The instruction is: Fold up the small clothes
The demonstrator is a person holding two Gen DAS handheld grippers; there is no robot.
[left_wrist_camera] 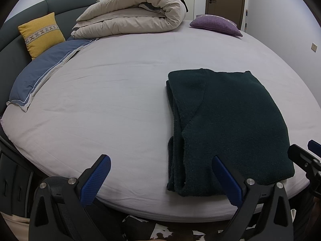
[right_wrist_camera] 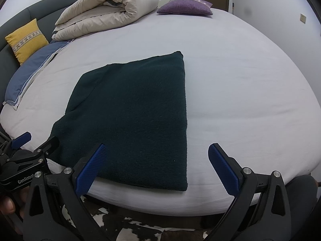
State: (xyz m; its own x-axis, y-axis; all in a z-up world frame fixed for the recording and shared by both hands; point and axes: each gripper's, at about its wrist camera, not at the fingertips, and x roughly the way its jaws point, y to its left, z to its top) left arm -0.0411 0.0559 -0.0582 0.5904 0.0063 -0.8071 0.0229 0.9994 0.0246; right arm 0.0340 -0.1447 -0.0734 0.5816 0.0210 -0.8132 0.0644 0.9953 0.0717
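A dark green knit garment point(left_wrist_camera: 226, 128) lies folded into a flat rectangle on the bed's pale sheet point(left_wrist_camera: 112, 92), near the front edge; it fills the middle of the right wrist view point(right_wrist_camera: 136, 116). My left gripper point(left_wrist_camera: 160, 170) is open and empty, held over the bed's front edge by the garment's left side. My right gripper point(right_wrist_camera: 157, 160) is open and empty, over the garment's near right corner. The left gripper also shows in the right wrist view point(right_wrist_camera: 34, 141), and the right gripper in the left wrist view point(left_wrist_camera: 305, 150).
A rolled beige duvet point(left_wrist_camera: 132, 14) lies at the back of the bed, with a purple cushion point(left_wrist_camera: 216, 24) to its right. A yellow cushion point(left_wrist_camera: 41, 34) and a blue pillow point(left_wrist_camera: 42, 70) are at the left by the grey headboard point(left_wrist_camera: 24, 16). A cowhide rug point(right_wrist_camera: 128, 223) is below.
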